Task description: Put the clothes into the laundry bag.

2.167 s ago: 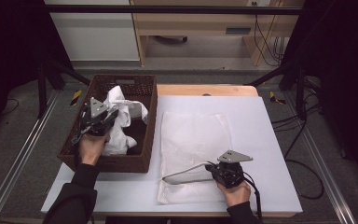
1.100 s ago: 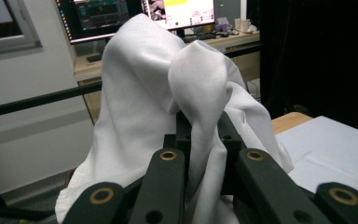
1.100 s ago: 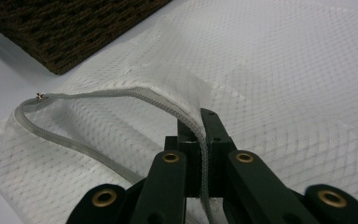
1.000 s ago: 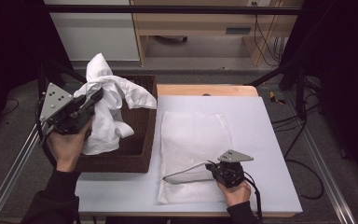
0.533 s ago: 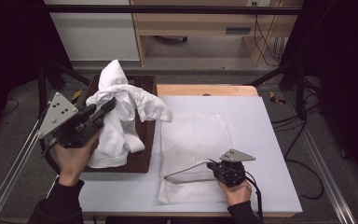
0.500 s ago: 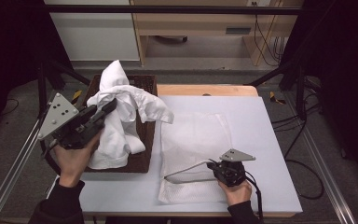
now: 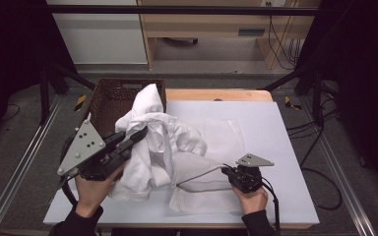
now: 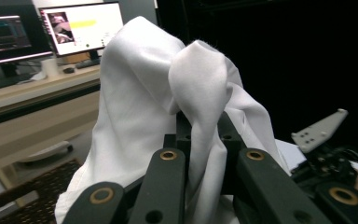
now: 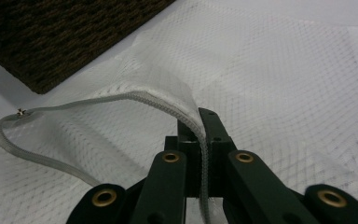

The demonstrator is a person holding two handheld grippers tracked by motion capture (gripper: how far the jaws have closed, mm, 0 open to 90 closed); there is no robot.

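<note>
- Up front: left gripper (image 7: 137, 133) holds a white garment (image 7: 152, 142), fingers (image 8: 228, 135) pinching a bunched fold of the cloth; the pinch shows plainly in the left gripper view, the fold (image 8: 200, 79) rising above the fingertips.
- Garment looks like plain white cotton, soft, heavily creased; one peak stands above the grip, the rest hangs in loose folds.
- Garment's place: lifted, hanging over the near right corner of the wicker basket (image 7: 109, 96) and the left part of the counter (image 7: 285, 162); lower folds rest on the counter and overlap the left edge of the mesh bag (image 7: 216, 147).
- Mesh bag: white, see-through net with a grid pattern, lying flat on the counter just right of the basket.
- Right gripper (image 7: 226, 172) sits low at the bag's near end; in the right gripper view its fingers (image 9: 214, 128) are pressed together on the grey zipper edge (image 9: 135, 98), raising it off the lower layer so the bag's mouth gapes toward the garment.
- Zipper tape curves away in a loop to the left, a small metal end (image 9: 21, 112) at its far turn.
- Basket is dark brown weave, at the far left of the counter.
- Person's hands (image 7: 91, 189) grip both tools from the near edge.
</note>
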